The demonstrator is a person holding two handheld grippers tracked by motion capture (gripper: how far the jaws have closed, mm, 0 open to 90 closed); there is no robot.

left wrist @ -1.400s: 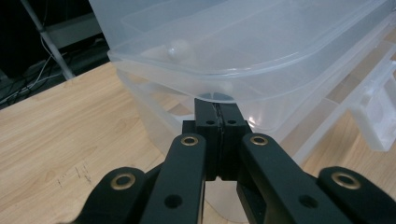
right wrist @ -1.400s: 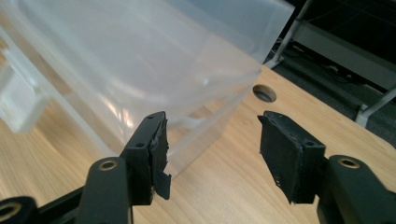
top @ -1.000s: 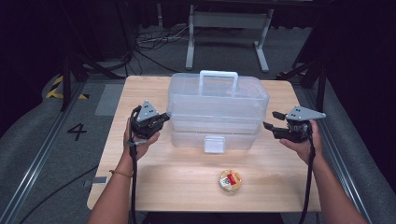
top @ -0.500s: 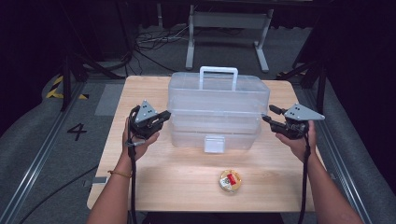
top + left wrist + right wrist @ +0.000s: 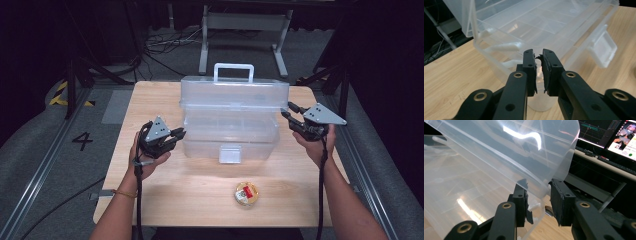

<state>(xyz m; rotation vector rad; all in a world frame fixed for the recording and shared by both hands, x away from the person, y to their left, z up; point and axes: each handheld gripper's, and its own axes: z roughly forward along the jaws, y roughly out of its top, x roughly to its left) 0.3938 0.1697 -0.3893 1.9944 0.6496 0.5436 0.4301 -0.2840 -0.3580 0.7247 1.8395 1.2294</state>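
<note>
Left gripper sits at the left end of the clear storage box mid-table in the high view; right gripper is at the box's right end, by the raised lid. A small round container lies near, on the table. Left gripper view: jaws nearly shut, just opening slightly, nothing clamped; the box's lower wall is right behind the tips. Right gripper view: jaws have been closing around the lid's edge, gap visible on the right pad, so not gripped yet. Risk: thin slick plastic slips out as the jaws pinch, lid drops. Glare hides the left pad's contact; box contents unreadable.
</note>
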